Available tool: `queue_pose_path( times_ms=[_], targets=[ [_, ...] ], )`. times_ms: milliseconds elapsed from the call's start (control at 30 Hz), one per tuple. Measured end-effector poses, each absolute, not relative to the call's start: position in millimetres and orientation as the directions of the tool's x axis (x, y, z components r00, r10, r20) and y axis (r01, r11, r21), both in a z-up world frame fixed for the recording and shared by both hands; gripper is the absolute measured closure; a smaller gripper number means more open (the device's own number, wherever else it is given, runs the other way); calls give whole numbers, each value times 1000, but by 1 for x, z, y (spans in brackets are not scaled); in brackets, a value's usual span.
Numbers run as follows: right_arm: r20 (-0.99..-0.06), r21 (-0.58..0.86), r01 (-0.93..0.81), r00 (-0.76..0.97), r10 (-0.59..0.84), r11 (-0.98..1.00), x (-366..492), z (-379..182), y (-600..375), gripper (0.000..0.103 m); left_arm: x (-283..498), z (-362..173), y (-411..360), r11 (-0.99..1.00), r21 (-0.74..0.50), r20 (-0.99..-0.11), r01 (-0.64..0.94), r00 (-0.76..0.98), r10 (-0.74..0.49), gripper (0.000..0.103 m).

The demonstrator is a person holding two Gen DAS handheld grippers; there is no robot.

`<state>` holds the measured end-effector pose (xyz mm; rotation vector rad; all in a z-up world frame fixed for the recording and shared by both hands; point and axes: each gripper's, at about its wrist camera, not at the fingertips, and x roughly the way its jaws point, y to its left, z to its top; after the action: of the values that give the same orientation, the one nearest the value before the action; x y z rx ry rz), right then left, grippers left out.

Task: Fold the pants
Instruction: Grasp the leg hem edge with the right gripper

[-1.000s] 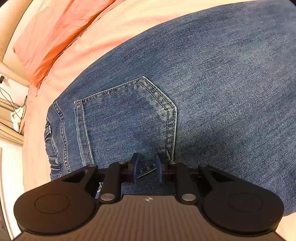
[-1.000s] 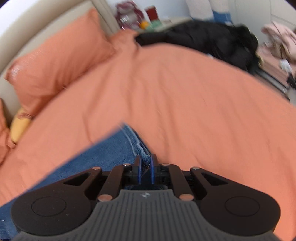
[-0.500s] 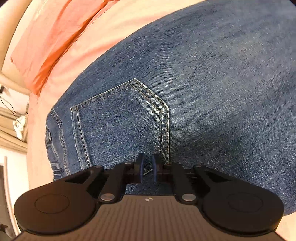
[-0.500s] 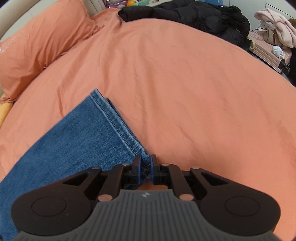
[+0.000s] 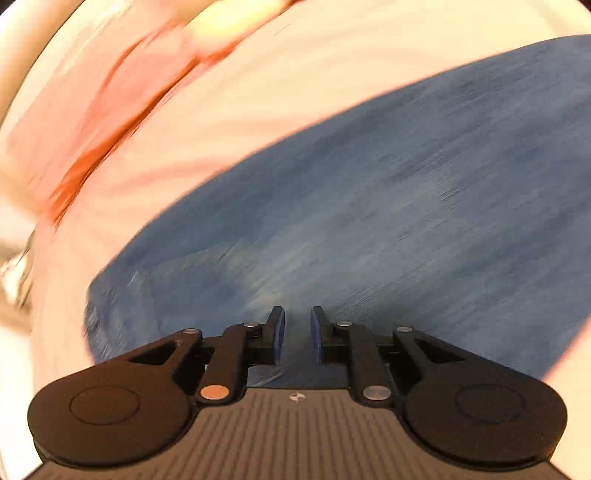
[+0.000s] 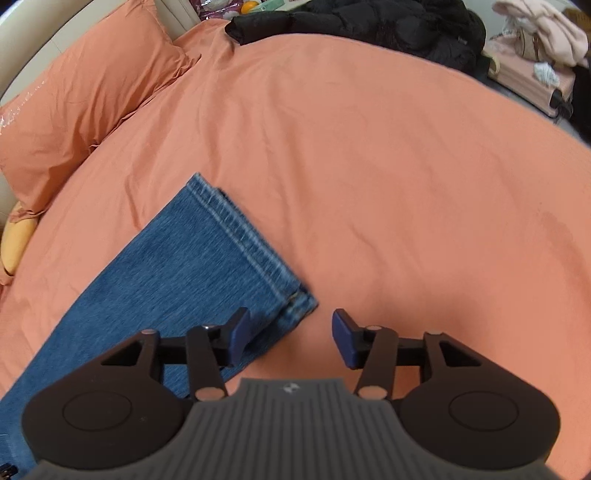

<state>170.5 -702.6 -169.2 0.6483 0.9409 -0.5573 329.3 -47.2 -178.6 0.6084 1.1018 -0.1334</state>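
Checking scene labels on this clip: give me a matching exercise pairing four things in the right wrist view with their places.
Things:
1. jeans hem
2. black jacket
3. orange pillow
4. pink suitcase

Places:
A. beside the bed, top right
B. at the bed's upper left
C. just ahead of the right gripper, lying flat
D. at the bed's far edge

Pairs: 1-C, 2-D, 3-B, 4-A

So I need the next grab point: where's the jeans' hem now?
In the right wrist view, the hem lies flat on the orange bedspread, its near corner just ahead of the right gripper.
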Motion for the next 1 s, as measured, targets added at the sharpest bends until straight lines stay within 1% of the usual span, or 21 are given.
queue_pose_path(
  times_ms=[167,400,533,633,767,800,867,900,1000],
  targets=[
    [-858,323,705,500,-119,631,168,-179,-703,53,320,-167,-135,776,283,-886,564,464,-15,82],
    [-851,354,703,516,-100,616,172,-190,-706,55,317,-192,-246,690,129,-904,713,370,-214,82],
    [-841,402,702,537,-67,587,170,-198,-712,55,322,-210,-294,653,105,-908,750,341,-245,82],
    [-833,436,704,552,-45,561,169,-204,-717,55,340,-220,-307,671,88,-907,736,337,-251,82],
    [-820,477,709,572,-27,519,170,-212,-725,56,368,-221,-321,685,54,-905,727,325,-274,82],
    [-815,489,712,579,-26,504,170,-214,-727,57,373,-220,-324,683,47,-903,729,323,-283,82],
    [-814,498,728,579,-35,471,170,-216,-731,69,382,-219,-328,685,23,-903,728,309,-298,82],
    [-821,488,743,568,-48,459,169,-216,-732,81,387,-218,-329,684,15,-904,729,301,-302,82],
    [-826,462,739,560,-65,491,168,-212,-730,88,391,-218,-337,677,5,-901,736,296,-316,82]
  ],
)
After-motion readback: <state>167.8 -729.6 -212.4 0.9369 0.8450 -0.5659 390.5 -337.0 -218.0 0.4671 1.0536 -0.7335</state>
